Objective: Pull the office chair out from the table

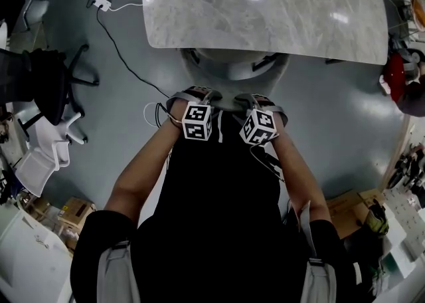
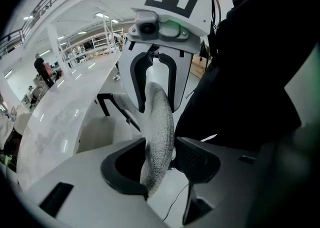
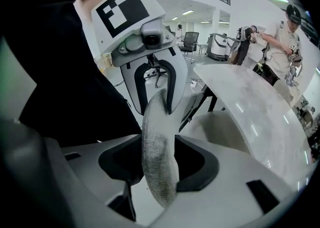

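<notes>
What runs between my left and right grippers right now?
The office chair's grey mesh rim spans the stretch from the left gripper to the right gripper. Both are clamped on it, and each gripper view shows this.

No readable text, labels or numbers, only square black-and-white marker patterns on gripper cubes [image 1: 197, 121]

A glossy grey floor [image 1: 332, 109] is pictured beneath a pale marbled table [image 1: 265, 9]. A white power strip [image 1: 101, 2] and black cable [image 1: 118, 50] are laid across it, with cardboard boxes [image 1: 76, 214] set at lower left.
</notes>
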`<state>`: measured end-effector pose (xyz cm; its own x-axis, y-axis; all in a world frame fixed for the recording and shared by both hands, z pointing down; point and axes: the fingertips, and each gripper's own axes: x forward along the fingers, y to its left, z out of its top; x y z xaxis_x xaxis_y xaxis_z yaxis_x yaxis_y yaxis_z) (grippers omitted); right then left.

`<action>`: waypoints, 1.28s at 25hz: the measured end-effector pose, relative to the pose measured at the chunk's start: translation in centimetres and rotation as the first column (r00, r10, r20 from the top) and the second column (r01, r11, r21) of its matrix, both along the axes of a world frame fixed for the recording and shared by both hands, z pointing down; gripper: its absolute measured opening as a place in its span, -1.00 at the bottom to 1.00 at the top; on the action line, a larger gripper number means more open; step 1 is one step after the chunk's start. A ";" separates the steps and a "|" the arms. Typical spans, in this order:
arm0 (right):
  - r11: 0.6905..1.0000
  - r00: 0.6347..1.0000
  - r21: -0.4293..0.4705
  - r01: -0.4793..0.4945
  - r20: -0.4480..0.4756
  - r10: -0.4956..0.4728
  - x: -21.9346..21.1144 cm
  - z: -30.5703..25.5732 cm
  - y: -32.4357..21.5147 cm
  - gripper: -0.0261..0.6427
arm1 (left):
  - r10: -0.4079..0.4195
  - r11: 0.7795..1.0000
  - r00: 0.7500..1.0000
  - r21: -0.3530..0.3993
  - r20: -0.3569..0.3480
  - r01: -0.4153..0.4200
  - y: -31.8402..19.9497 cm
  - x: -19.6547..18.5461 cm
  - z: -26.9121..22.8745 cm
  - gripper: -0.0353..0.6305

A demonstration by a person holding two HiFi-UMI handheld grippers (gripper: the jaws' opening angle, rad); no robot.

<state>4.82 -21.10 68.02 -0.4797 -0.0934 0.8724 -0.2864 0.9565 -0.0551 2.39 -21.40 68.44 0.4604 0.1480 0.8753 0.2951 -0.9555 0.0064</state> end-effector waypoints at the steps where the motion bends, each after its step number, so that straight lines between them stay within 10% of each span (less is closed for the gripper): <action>1: 1.000 1.000 -0.003 0.004 -0.003 -0.004 -0.1 0.1 0.0 -0.29 | 0.002 1.000 1.000 0.000 0.002 -0.002 0.1 0.0 0.2 -0.30; 32: 0.998 0.998 -0.033 0.057 0.019 -0.057 0.4 -0.1 1.2 -0.64 | -0.053 0.999 0.993 0.019 0.105 0.051 0.3 0.9 0.0 -0.60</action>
<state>5.17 -19.89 67.88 -0.4993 -0.0361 0.8657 -0.2303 0.9687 -0.0924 3.34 -21.14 68.47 0.3724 0.1116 0.9213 0.2438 -0.9696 0.0189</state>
